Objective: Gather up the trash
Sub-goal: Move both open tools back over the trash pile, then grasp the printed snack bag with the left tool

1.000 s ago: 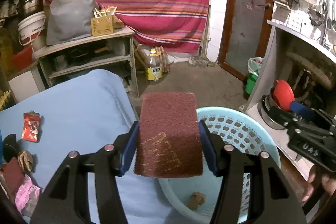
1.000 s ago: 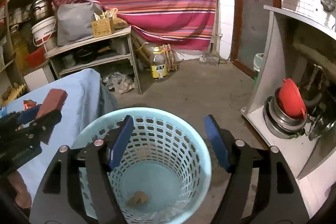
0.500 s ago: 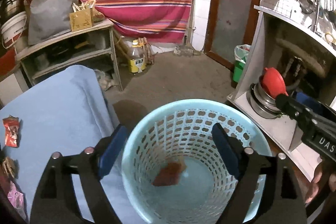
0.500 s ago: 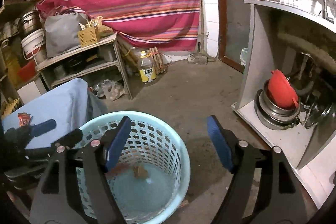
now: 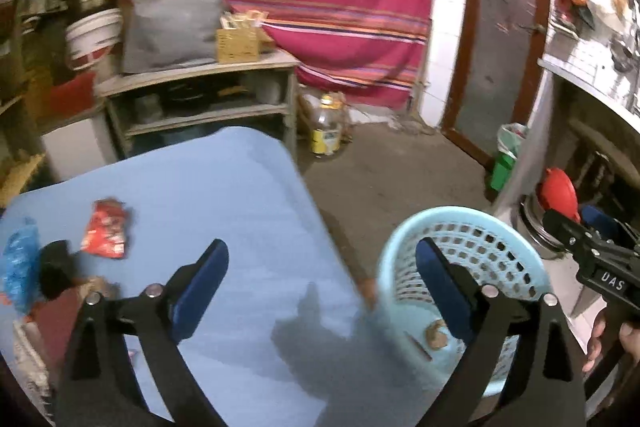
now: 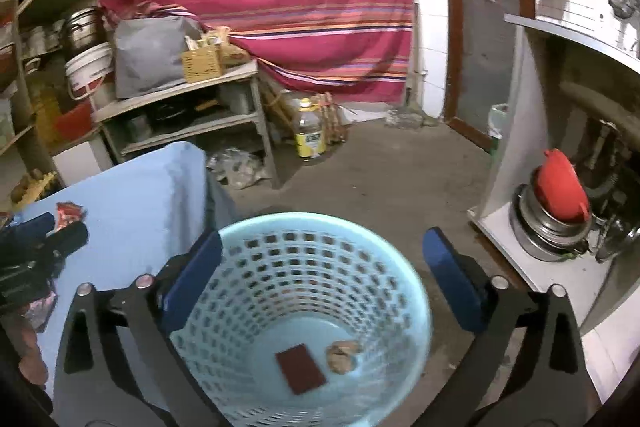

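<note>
Trash on the blue surface (image 5: pixel 224 211), far left side: red wrapper (image 5: pixel 105 234), blue crumpled plastic (image 5: pixel 19 265), a dark piece (image 5: pixel 54 267) beside it, more scraps at the left edge, too blurred to name. Light-blue perforated basket (image 6: pixel 400 291) stands on the floor just beside the surface's right edge. Inside it, on the bottom: flat maroon scouring pad (image 6: pixel 301 367) and a brownish crumpled lump (image 6: pixel 341 355), near each other, not clearly touching.

Left tongs (image 5: pixel 322 267) wide apart, nothing between the blue pads; jaws have just been opening. They hang over the surface's right edge, right pad in front of the basket rim. Their shadow falls on the blue surface.

Right tongs (image 6: pixel 322 253) also wide apart and empty, jaws just been opening, pointing down into the basket mouth. Hand (image 5: pixel 608 335) holding them shows at the left view's right edge.

Left view is motion-blurred. Oil bottle (image 6: pixel 310 135) on the floor farther back.
</note>
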The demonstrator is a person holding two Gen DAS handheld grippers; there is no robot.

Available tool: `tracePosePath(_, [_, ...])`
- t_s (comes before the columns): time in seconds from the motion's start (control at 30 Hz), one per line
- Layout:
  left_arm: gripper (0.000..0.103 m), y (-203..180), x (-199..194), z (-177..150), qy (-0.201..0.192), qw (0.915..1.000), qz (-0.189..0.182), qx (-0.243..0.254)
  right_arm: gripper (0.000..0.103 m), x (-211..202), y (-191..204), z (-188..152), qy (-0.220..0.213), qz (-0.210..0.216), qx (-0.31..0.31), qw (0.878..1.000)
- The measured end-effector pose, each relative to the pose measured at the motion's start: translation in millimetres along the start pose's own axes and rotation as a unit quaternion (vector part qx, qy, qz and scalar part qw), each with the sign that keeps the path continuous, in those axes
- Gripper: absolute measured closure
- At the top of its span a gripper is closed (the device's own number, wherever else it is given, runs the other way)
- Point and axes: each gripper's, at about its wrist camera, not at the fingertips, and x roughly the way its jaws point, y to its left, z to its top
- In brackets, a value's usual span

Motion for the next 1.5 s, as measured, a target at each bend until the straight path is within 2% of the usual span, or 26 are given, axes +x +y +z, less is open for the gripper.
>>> tracePosePath(0.23, [0.004, 75, -50, -14, -0.021, 0.9977, 0.062, -0.013, 0.004, -1, 50, 4, -0.020, 0.013, 0.008, 1.000])
tracePosePath(0.33, [0.004, 115, -71, -30, -0.024, 0.9953, 0.094, -0.007, 0.004, -5, 77, 3, -0.040, 0.017, -0.001, 0.999])
tracePosePath(0.47, [0.004, 170, -94, -57, -0.033, 0.9889, 0.145, -0.009, 0.004, -2, 110, -2, -0.044, 0.033, -0.028, 0.998])
tracePosePath(0.6, [0.004, 215, -106, -81, -0.022, 0.9873, 0.156, -0.025, 0.004, 5, 145, -10, -0.017, 0.092, -0.059, 0.994])
tracePosePath(0.73, [0.004, 260, -104, -101, 0.011, 0.9842, 0.166, -0.061, 0.004, 11, 171, -18, 0.013, 0.072, -0.065, 0.995])
tracePosePath(0.87, [0.004, 291, -104, -119, 0.035, 0.9822, 0.169, -0.073, 0.004, 13, 191, -21, 0.018, 0.085, -0.080, 0.993])
tracePosePath(0.93, [0.004, 299, -101, -129, 0.050, 0.9825, 0.166, -0.069, 0.004, 14, 205, -24, 0.014, 0.079, -0.096, 0.992])
tracePosePath(1.1, [0.004, 316, -84, -149, 0.089, 0.9854, 0.118, -0.084, 0.004, 26, 228, -34, 0.038, 0.096, -0.106, 0.989])
tracePosePath(1.27, [0.005, 331, -79, -155, 0.106, 0.9841, 0.038, -0.137, 0.004, 27, 253, -41, 0.038, 0.105, -0.137, 0.984])
tracePosePath(1.3, [0.009, 331, -80, -156, 0.110, 0.9839, 0.030, -0.138, 0.004, 27, 258, -42, 0.038, 0.105, -0.142, 0.984])
tracePosePath(1.4, [0.033, 326, -85, -156, 0.116, 0.9855, 0.023, -0.122, 0.004, 27, 270, -46, 0.039, 0.108, -0.159, 0.981])
tracePosePath(1.5, [0.042, 320, -91, -157, 0.116, 0.9877, 0.030, -0.101, 0.004, 29, 281, -50, 0.042, 0.107, -0.176, 0.978])
